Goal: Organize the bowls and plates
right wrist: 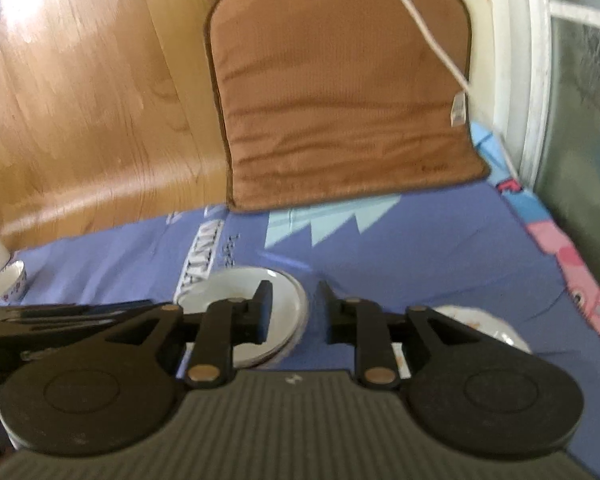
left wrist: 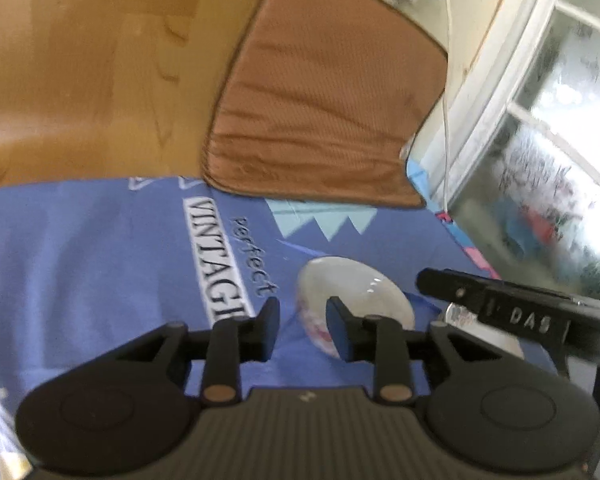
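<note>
On the blue sheet [right wrist: 440,248], lower centre of the right-wrist view: white bowl [right wrist: 288,300] just L of R gripper [right wrist: 294,312], jaws apart, empty. Plate [right wrist: 496,326] lower right, cup [right wrist: 10,282] far left. L gripper [left wrist: 302,330] jaws also apart, empty, bowl [left wrist: 360,286] right behind it. Brown mat [left wrist: 320,92] up top.

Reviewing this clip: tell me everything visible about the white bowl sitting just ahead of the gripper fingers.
The white bowl looks like glossy ceramic, round, shallow, with an empty pale interior. From the left wrist its outer wall shows a reddish pattern. It sits upright on the blue printed cloth, beside the "VINTAGE" lettering. The right wrist view suggests a second rim beneath it, perhaps a plate; blur prevents certainty. Neither gripper holds it, though fingers overlap it in both views.
</note>
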The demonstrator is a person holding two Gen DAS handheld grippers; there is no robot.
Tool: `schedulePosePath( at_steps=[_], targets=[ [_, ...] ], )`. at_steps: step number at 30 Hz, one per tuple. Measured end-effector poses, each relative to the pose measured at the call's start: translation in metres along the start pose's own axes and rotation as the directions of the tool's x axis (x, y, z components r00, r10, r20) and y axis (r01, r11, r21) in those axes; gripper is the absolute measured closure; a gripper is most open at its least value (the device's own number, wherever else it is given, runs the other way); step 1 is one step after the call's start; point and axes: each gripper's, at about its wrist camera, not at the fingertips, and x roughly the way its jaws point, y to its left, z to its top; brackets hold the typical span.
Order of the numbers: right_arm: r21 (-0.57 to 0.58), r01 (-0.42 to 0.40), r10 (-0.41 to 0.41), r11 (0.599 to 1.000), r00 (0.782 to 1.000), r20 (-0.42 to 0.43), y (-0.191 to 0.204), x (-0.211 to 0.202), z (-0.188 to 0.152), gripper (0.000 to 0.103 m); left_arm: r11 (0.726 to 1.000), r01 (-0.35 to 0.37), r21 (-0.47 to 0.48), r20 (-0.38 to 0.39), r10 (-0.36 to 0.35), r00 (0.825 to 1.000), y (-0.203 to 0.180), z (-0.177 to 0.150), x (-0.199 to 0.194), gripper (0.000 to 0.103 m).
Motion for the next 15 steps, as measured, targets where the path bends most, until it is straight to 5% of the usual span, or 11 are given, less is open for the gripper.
schedulePosePath(
  at_steps=[8,12,15],
  targets=[
    [-0.061,-0.184,0.18,0.981,0.981,-0.075,0.062,-0.001,-0.008,0.076,0.984,-0.162,-0.079,0.088,0.169,0.982,0.091,-0.032,-0.06,0.077],
    [-0.067,-0.276,0.261,0.959,0.949,-0.174,0.106,0.024,-0.018,0.076,0.945,-0.27,-0.186,0.102,0.292,0.951,0.158,-0.056,-0.096,0.077],
    [-0.037,-0.34,0.32,0.94,0.913,-0.255,0.14,0.047,-0.025,0.076,0.893,-0.36,-0.269,0.104,0.398,0.911,0.206,-0.073,-0.122,0.077]
  ],
)
